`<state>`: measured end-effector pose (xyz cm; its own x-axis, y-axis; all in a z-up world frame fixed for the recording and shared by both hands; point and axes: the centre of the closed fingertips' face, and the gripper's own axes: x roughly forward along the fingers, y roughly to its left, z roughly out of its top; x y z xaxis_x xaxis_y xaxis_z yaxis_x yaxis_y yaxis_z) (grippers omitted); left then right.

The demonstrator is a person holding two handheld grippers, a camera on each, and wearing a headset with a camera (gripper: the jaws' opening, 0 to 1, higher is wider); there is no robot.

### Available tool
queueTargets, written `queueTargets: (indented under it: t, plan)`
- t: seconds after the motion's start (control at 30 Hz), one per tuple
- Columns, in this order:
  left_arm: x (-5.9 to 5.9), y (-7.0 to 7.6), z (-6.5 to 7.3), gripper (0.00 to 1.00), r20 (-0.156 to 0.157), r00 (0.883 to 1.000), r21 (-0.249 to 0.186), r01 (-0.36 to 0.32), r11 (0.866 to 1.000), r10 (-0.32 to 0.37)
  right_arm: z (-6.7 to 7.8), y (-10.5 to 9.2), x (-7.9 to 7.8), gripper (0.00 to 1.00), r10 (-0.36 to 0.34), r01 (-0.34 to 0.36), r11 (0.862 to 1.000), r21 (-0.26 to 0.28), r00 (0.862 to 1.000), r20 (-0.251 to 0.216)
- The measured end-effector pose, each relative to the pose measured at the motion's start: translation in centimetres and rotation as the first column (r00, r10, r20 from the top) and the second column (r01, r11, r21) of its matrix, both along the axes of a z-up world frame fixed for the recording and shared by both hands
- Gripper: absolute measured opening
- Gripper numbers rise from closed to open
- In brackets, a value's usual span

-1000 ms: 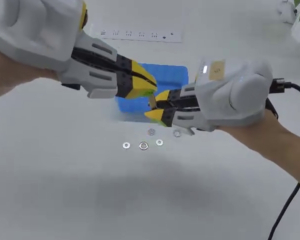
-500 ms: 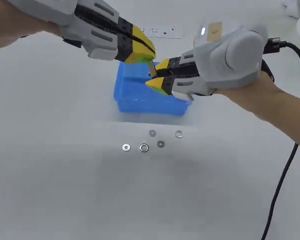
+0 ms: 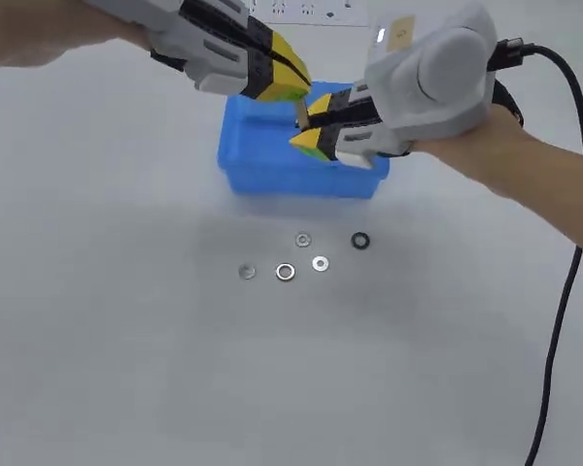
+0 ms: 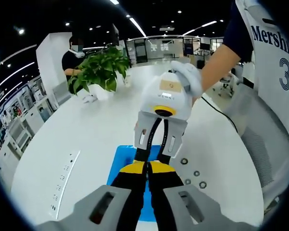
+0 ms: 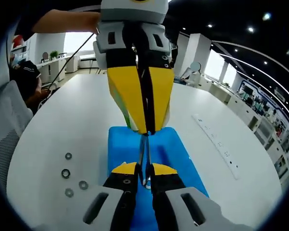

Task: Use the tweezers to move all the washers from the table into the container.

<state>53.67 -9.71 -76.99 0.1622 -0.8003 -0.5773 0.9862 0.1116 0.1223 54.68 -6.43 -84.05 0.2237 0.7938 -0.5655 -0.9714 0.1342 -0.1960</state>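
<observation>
A blue container [image 3: 272, 167] stands on the white table, and both grippers meet tip to tip above it. My right gripper [image 3: 303, 126] reaches in from the right, shut on thin metal tweezers [image 5: 143, 151] that point up from its yellow jaws [image 5: 139, 169]. My left gripper [image 3: 296, 85] comes from the upper left with its jaws shut, their tips touching the tweezers' end. Several small washers [image 3: 285, 273] lie on the table in front of the container, one of them dark [image 3: 360, 241]. They also show beside the container as washers [image 5: 65, 173] and washers [image 4: 196, 173].
A white power strip [image 5: 216, 142] lies on the table beyond the container. A black cable [image 3: 564, 291] trails from the right gripper down the right side. A potted plant [image 4: 101, 72] and a person stand at the far end of the table.
The view has shifted. Both grippers, still tip to tip, have moved away from the washers to above the middle of the container. The washers have not moved.
</observation>
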Motion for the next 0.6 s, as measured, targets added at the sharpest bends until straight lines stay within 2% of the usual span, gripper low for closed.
queueTargets:
  t: [0.2, 0.4, 0.6]
  plan:
    - [0.7, -0.1, -0.7, 0.05, 0.002, 1.000, 0.006, 0.004, 1.000, -0.004, -1.2, 0.1, 1.4, 0.11, -0.017, 0.017, 1.000, 0.009, 1.000, -0.023]
    - [0.6, -0.1, -0.8, 0.05, 0.000, 1.000, 0.006, 0.015, 1.000, -0.015, -1.2, 0.1, 1.4, 0.12, -0.022, 0.022, 1.000, -0.002, 0.999, -0.023]
    - [0.0, 0.0, 0.4, 0.05, 0.011, 1.000, 0.003, 0.022, 1.000, -0.022, -0.3, 0.2, 1.1, 0.12, -0.018, 0.018, 1.000, 0.007, 1.000, -0.010]
